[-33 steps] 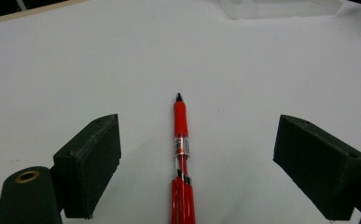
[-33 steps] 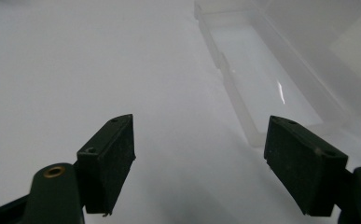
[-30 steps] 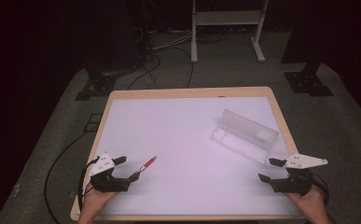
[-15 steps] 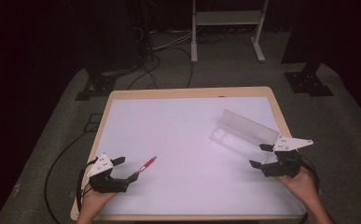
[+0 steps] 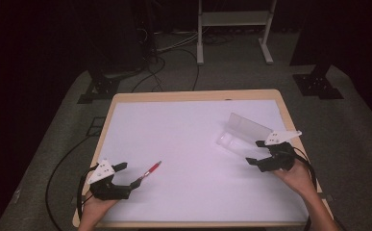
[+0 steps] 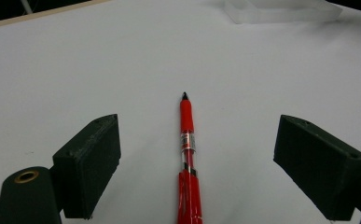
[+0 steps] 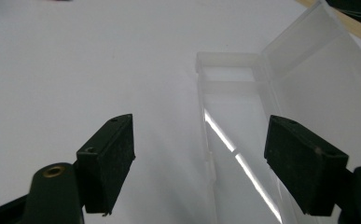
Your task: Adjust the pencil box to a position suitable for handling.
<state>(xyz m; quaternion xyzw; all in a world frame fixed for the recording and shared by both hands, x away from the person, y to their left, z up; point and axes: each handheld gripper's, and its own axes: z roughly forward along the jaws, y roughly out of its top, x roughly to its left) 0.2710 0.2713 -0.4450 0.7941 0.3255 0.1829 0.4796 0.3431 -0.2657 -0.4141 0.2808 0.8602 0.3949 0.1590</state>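
On the left, a hand holds the left gripper (image 5: 126, 178) low over the near left part of the counter (image 5: 183, 144). Its two black fingers (image 6: 92, 163) are wide apart and hold nothing. A red pen (image 5: 149, 171) lies flat on the white counter top, right between those fingers. In the left gripper view, the pen (image 6: 186, 158) points away from the gripper, with its small dark tip at the far end. Neither finger touches the pen.

The middle of the counter is plain white.

On the right sits a clear plastic box (image 5: 243, 134) with its lid open. The lid stands up at the far side of the box. The box is well apart from the pen. The right gripper (image 5: 255, 153) is held by the other hand, just at the near end of the box. Its fingers (image 7: 110, 158) are wide apart too and hold nothing. In the right gripper view, the open box (image 7: 243, 140) lies between the two fingers and runs away from them. I cannot tell if a finger touches the box.
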